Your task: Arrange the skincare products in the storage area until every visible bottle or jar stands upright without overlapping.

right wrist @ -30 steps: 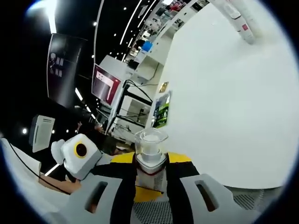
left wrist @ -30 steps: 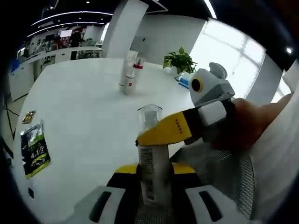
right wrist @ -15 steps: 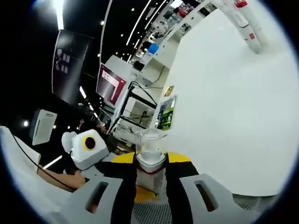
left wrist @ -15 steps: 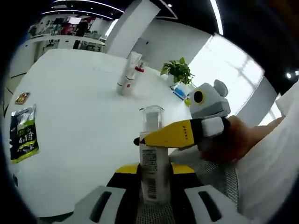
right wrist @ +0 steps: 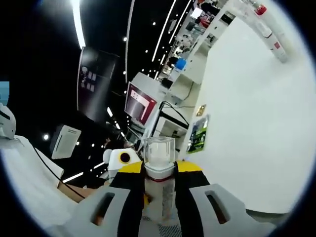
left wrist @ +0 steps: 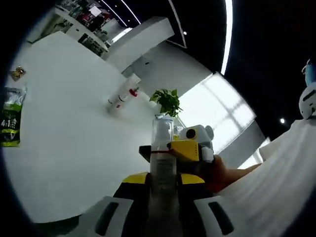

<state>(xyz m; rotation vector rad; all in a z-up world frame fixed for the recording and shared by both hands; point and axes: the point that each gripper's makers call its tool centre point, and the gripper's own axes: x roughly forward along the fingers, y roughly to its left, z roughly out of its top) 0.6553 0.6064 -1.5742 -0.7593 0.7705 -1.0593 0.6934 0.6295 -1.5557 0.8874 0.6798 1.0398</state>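
Both grippers are clamping one clear-capped bottle [left wrist: 162, 168] above the white table [left wrist: 64, 148]: the left gripper [left wrist: 163, 197] is holding its body, the right gripper [right wrist: 159, 190] is holding it just under the cap, long axis running along the jaws. Its label print is too blurred to read. Two tubes [left wrist: 121, 96] are lying far off; a green packet [left wrist: 11, 123] is showing "4:1".
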